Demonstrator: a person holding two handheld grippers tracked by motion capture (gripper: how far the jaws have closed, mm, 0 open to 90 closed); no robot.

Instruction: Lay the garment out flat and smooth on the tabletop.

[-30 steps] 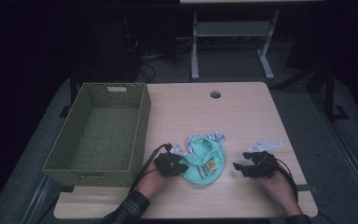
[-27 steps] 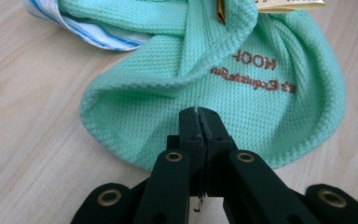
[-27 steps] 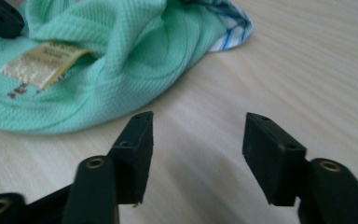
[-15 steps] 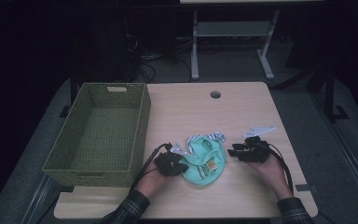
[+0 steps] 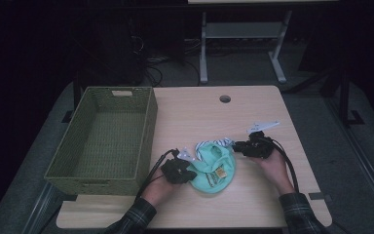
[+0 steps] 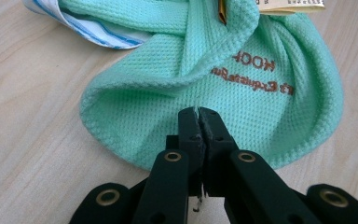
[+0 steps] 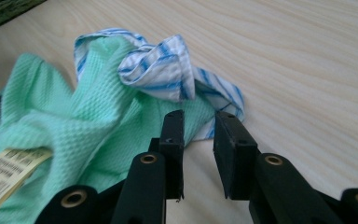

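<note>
My left gripper [image 6: 199,112] has its jaws pressed together on the near edge of the mint-green waffle-weave cloth [image 6: 242,88], pinning that side so the bundle won't slide while the other hand works. The cloth lies crumpled on the light wood-grain tabletop [image 5: 199,117], near the front edge, between my two hands, with brown embroidered lettering on it and a cream paper tag [image 7: 7,170] sticking out. A blue-and-white striped fabric strip [image 7: 163,70] is bunched at the far rim of the cloth. My right gripper [image 7: 199,123] sits low, just beside that striped part; its jaws have just been closing but there is a gap between them and nothing in it yet, the fabric lying just ahead of the tips. I judge this as lining up a second pinch, so the cloth can be lifted or spread from two points. An olive-green woven rectangular basket [image 5: 104,136] stands at the table's left, well apart from the cloth and likely where it goes. The tabletop has a round cable hole [image 5: 225,99] toward the back. The room is dim, with a grey floor, loose cables and a pale metal stand [image 5: 243,44] behind the table.
</note>
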